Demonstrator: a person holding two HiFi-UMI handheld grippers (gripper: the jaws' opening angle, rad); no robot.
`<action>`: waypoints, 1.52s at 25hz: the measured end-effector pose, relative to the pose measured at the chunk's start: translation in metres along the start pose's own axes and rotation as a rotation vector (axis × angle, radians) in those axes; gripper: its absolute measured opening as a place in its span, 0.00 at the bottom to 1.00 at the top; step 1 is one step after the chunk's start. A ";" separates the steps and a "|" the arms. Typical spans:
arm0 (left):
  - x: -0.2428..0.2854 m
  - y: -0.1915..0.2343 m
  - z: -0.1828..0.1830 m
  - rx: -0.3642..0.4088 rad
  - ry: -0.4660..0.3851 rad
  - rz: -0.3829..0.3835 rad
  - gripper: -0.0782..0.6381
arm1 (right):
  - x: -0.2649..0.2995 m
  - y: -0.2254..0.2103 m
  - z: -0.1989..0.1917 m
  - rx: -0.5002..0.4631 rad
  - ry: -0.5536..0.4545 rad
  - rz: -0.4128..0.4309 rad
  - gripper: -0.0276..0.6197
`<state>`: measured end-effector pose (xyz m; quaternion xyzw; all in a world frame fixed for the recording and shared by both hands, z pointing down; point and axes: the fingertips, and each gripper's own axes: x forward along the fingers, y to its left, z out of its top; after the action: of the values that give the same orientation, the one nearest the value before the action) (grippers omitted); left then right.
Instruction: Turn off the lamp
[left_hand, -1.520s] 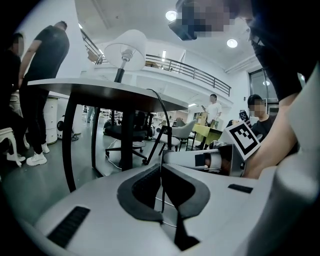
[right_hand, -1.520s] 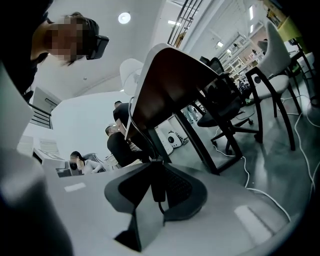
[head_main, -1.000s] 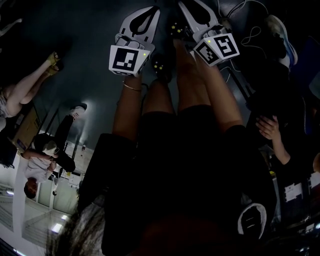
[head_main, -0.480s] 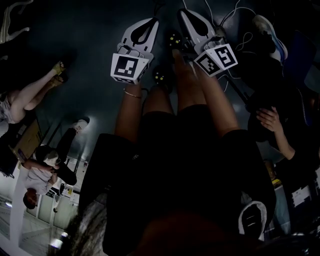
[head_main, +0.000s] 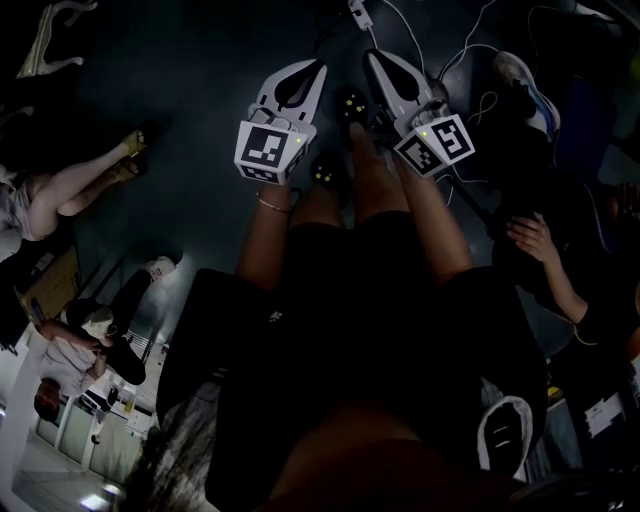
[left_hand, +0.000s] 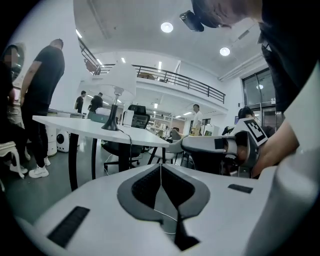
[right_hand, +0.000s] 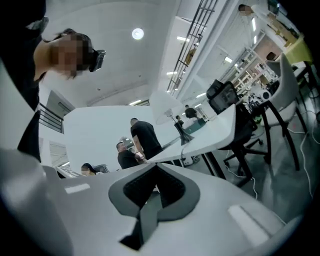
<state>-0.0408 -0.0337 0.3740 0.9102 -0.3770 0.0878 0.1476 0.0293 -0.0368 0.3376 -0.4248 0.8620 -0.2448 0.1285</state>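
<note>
Entry: two hand-held tongs, approach stage of the lamp switch-off.

Handling note, as I judge it: carry both tongs level toward the desk. Press the switch with one blunt, closed tip, and press gently so nothing tips. Where the switch sits cannot be made out.

Nearest: left gripper (left_hand: 161, 166), jaws together, empty. Right gripper (right_hand: 155, 166), jaws have just been closing and now meet on nothing.

Farther: white table (left_hand: 75, 124), left of centre. On it, upper left of centre, stands the lamp (left_hand: 119, 79), upright and well apart from both tips.
</note>
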 end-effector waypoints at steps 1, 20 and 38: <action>-0.002 -0.001 0.007 -0.002 -0.005 0.008 0.13 | 0.000 0.008 0.006 -0.019 -0.006 0.023 0.05; -0.023 -0.034 0.116 0.075 -0.093 -0.012 0.13 | 0.010 0.086 0.098 -0.077 -0.043 0.179 0.05; -0.032 -0.046 0.168 0.136 -0.167 -0.047 0.13 | 0.022 0.107 0.141 -0.119 -0.025 0.242 0.04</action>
<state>-0.0224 -0.0374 0.1979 0.9307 -0.3599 0.0337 0.0556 0.0052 -0.0431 0.1611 -0.3274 0.9184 -0.1704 0.1422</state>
